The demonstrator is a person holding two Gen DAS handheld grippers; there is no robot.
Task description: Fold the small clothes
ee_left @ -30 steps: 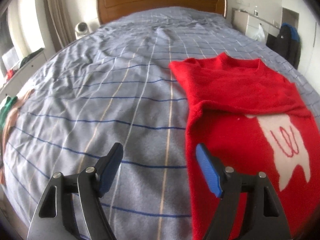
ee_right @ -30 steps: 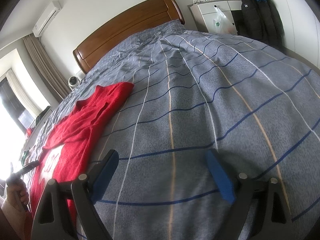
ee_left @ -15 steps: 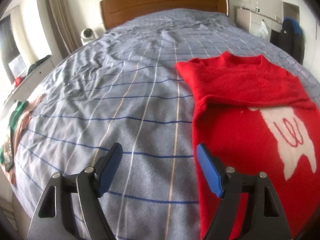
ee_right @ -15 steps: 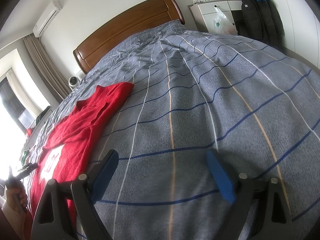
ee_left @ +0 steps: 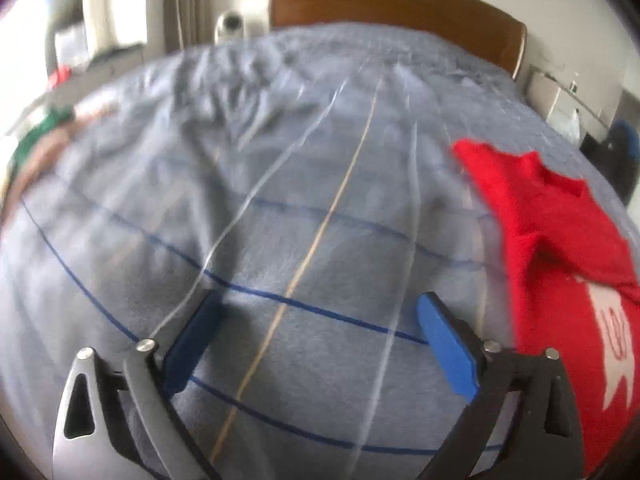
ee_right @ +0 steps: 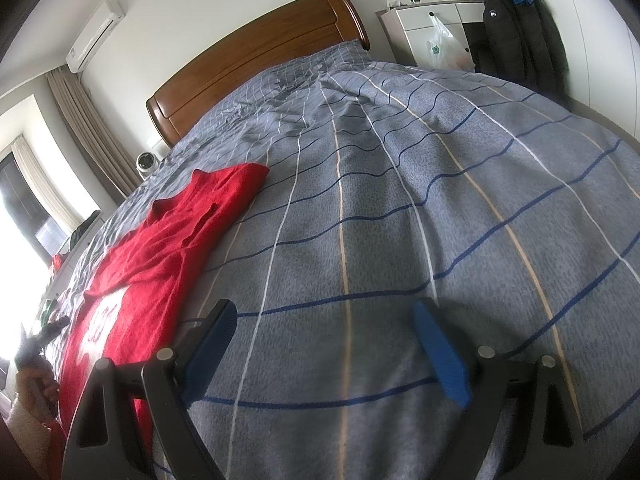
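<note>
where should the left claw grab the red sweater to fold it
Grip the red sweater at its near side edge, coming in from the bare blanket side. It lies flat, its top part apparently already folded over, so that free edge looks easiest to pinch. The left claw is open and empty.

A grey-blue checked bed (ee_right: 400,208) carries a red sweater (ee_right: 160,248) and, blurred, perhaps green clothing (ee_left: 44,128).
</note>
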